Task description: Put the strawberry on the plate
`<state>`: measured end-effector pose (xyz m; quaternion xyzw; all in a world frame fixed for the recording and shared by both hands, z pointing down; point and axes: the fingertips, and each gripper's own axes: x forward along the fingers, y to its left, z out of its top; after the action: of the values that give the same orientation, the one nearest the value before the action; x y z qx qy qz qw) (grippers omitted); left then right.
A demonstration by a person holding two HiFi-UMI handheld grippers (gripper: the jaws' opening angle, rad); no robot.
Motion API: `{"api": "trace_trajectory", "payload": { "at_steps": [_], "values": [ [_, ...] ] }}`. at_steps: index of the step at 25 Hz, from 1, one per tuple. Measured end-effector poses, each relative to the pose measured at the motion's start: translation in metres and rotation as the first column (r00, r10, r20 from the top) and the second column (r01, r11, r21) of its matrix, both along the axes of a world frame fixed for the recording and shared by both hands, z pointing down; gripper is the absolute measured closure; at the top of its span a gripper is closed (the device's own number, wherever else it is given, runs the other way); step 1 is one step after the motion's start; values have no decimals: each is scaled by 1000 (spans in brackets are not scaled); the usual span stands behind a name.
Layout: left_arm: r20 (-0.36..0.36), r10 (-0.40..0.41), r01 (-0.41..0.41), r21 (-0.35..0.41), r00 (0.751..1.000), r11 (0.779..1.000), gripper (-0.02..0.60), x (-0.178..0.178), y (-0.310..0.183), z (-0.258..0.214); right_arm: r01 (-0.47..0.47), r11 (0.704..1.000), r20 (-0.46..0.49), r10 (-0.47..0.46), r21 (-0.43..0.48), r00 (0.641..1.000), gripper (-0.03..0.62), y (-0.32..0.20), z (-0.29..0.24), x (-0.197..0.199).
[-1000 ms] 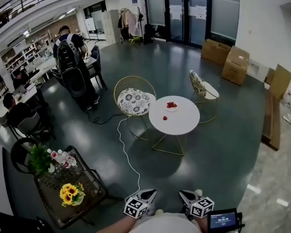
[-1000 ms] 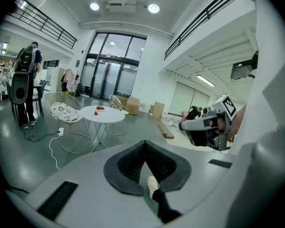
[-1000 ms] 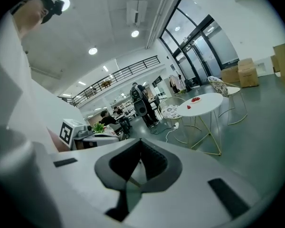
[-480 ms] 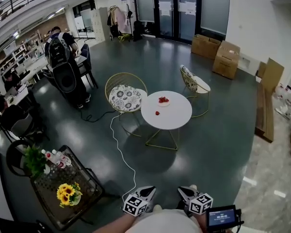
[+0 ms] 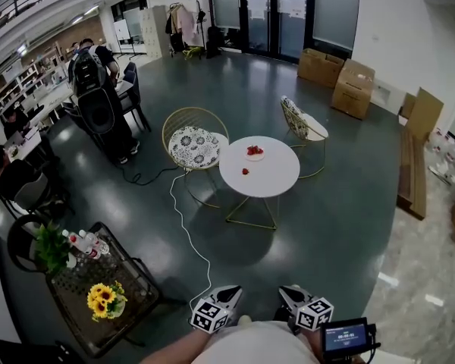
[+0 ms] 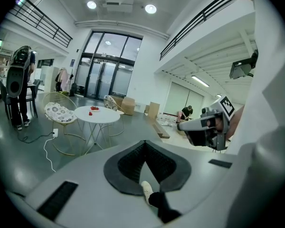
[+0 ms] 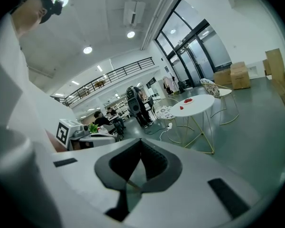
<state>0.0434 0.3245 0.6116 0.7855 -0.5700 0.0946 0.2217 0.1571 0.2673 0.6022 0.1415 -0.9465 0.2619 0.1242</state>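
Note:
Far ahead stands a round white table (image 5: 262, 174). On its far side is a small plate (image 5: 255, 155) with red strawberries on it, and one loose strawberry (image 5: 245, 171) lies on the tabletop nearer to me. Both grippers are low against my body, well away from the table. The left gripper (image 5: 227, 294) and the right gripper (image 5: 292, 294) are both shut and hold nothing. In the left gripper view the table (image 6: 104, 117), plate (image 6: 93, 109) and loose strawberry (image 6: 90, 113) appear small at left. The right gripper view shows the table (image 7: 199, 106), plate (image 7: 188, 100) and strawberry (image 7: 182, 107) too.
Two wire chairs (image 5: 195, 144) (image 5: 302, 127) flank the table. A white cable (image 5: 183, 226) trails across the dark floor. A dark side table (image 5: 98, 287) with sunflowers and bottles is at my left. A person with a backpack (image 5: 97, 105) stands beyond; cardboard boxes (image 5: 341, 78) line the far wall.
The white table has shifted left and slightly up in the head view as my viewpoint moved. Both grippers stay low and shut.

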Motion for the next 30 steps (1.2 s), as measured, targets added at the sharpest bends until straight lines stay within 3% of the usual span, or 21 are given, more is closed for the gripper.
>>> {"api": "trace_trajectory", "payload": {
  "at_steps": [17,30],
  "values": [
    [-10,-30,30,-4,999,1000,574,-1,-9,4,17,1000,-14,-17,-20,1000,588,-3,8,1],
    [-8,-77,76,-38,997,996,574,4,-50,-2,75,996,4,-75,-46,997,588,-46,5,-6]
  ]
}}
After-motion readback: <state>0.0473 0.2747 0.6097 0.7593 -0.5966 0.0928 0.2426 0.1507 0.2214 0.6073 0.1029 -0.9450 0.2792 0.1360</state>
